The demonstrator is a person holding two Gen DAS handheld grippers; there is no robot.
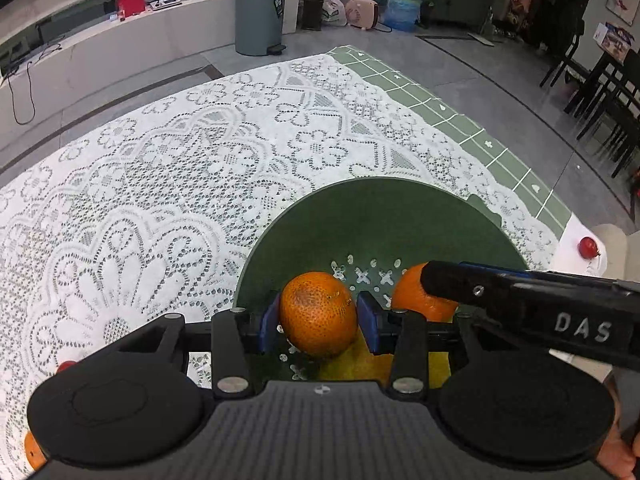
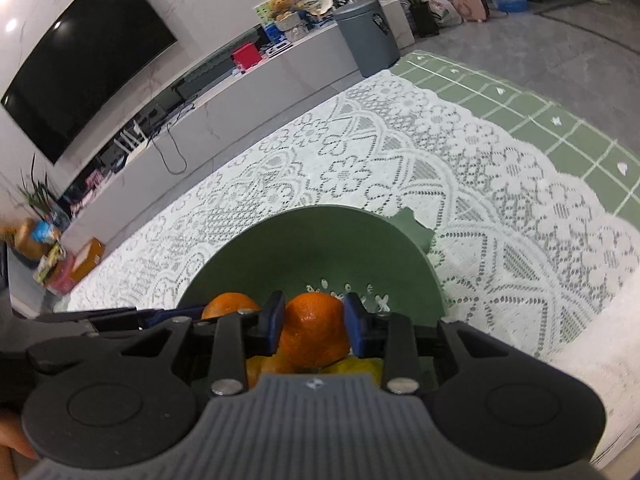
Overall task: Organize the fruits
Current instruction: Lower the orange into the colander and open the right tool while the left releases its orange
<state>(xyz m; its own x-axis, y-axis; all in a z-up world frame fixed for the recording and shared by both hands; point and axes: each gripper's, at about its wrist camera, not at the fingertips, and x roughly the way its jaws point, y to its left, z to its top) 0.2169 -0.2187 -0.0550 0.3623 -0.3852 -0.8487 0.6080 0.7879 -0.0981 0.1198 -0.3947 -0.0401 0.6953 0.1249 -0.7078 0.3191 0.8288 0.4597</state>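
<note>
Fruit sits in both grips right now: the left hand-held gripper (image 1: 318,316) has its blue pads pressed on either side of a mottled, rough-skinned orange mandarin (image 1: 318,314), and the right hand-held gripper (image 2: 314,326) is narrowed on a smoother bright orange mandarin (image 2: 314,330) in the same way. Both fruits hang inside the rim of the dark green plastic colander bowl (image 1: 360,208), above its perforated bottom, and in the left wrist view the right tool's black finger reaches across in front of the second mandarin. Beneath the held fruits a yellow fruit (image 1: 352,362) already lies in the bowl, and the right wrist view hints at another orange piece under the jaws, though I cannot tell how many are in there. My judgement is that the task is in its later-middle stretch: some fruit is collected, two more pieces are at the point of being let go, and neither has been released yet. Outside the bowl, on the white lace-covered bench (image 1: 160,168), fruit remains: a small red round fruit (image 1: 588,247) near the right edge, a second red one (image 1: 66,366) peeking beside the left tool's body, and an orange piece (image 1: 34,452) at the lower left corner. Those three look like the work left, once both grips are emptied.
</note>
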